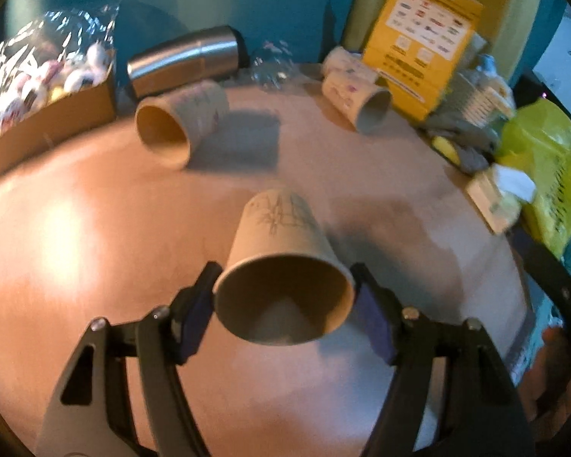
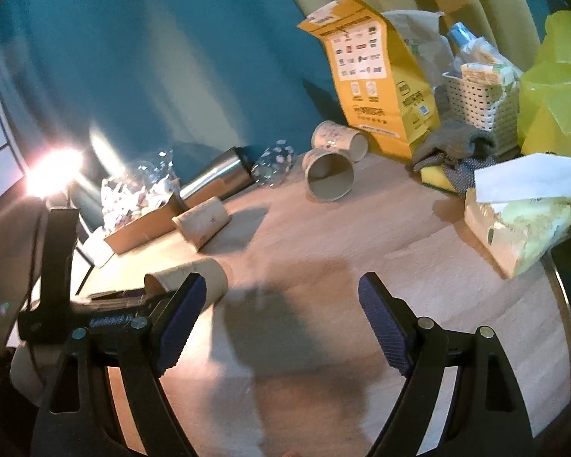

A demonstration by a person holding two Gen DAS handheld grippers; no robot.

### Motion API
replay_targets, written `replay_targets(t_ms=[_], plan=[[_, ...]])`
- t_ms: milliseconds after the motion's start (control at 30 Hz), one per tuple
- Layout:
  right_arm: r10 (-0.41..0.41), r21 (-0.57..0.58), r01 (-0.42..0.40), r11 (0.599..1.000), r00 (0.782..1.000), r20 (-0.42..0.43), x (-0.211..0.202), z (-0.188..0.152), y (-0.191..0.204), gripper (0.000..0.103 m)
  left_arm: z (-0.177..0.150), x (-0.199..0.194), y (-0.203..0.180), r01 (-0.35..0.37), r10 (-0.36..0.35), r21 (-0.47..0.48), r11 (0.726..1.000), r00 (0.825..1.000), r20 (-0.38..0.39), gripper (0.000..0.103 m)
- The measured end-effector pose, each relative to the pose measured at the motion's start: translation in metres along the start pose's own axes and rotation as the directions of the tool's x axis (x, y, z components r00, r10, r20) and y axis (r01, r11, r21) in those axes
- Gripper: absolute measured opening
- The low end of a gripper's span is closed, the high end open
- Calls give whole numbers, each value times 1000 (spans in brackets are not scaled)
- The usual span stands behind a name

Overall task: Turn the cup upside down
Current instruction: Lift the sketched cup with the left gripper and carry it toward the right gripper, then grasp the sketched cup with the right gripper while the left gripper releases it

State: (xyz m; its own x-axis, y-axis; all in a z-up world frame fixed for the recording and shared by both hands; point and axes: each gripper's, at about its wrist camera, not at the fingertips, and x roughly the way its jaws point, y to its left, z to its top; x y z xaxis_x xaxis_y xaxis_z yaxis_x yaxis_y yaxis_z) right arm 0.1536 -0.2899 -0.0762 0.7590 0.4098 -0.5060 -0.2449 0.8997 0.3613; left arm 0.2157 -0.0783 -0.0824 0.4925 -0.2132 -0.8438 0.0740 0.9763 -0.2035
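Observation:
A tan paper cup (image 1: 281, 262) with a line drawing lies on its side on the round wooden table (image 1: 76, 228), its open mouth facing my left gripper (image 1: 283, 297). The left gripper's jaws stand open on either side of the cup's rim, close to it but not clamped. In the right wrist view the same cup (image 2: 194, 278) shows at the left, partly hidden behind the left gripper's body. My right gripper (image 2: 281, 316) is open and empty above the table, to the right of the cup.
Other paper cups lie on their sides: one at back left (image 1: 179, 125), two at back right (image 1: 356, 103). A steel tumbler (image 1: 186, 61), a cardboard tray of wrapped items (image 1: 49, 114), a yellow box (image 1: 422, 38), a white basket (image 2: 479, 103), cloths, a tissue pack (image 2: 521, 213) and a yellow bag (image 1: 544, 175) crowd the table's rim.

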Motion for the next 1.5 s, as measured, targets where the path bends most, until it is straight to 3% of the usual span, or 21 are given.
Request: replay_targets(t_ms=[100,267,567,833,1200,1267,1367,1500], plan=[[10,-13,-10,1000,1000,-18,-6,-13,7,85,-35,-12,-6,38,-38,-12,999,999,-26,70],[9,-8,-10,1000,998,-61,-16,-37,19,85,-83,-37,-17,29,-29,-4,1000,999,-16,70],[17,-63,-24,998,994,-108,-32,-73,45,85,-137,-69,-26,4,-4,6,1000,1000,28,70],[20,-88,-32,996,991,-135,-33,-93,64,85,-148,-67,-13,10,-10,-14,1000,999,36,71],[0,-117,-18,993,989,-147,-27,-90,79,85,-147,-78,-6,36,-34,-23,999,997,68,73],[9,-125,-30,992,986,-165,-22,-88,85,85,-148,-90,-2,39,-36,-25,999,994,99,87],[57,-112,-85,990,972,-228,-7,-82,95,85,-153,-108,8,32,-26,-37,999,987,160,89],[147,-46,-172,984,927,-344,21,-76,105,85,-160,-121,32,44,-26,-90,995,981,192,89]])
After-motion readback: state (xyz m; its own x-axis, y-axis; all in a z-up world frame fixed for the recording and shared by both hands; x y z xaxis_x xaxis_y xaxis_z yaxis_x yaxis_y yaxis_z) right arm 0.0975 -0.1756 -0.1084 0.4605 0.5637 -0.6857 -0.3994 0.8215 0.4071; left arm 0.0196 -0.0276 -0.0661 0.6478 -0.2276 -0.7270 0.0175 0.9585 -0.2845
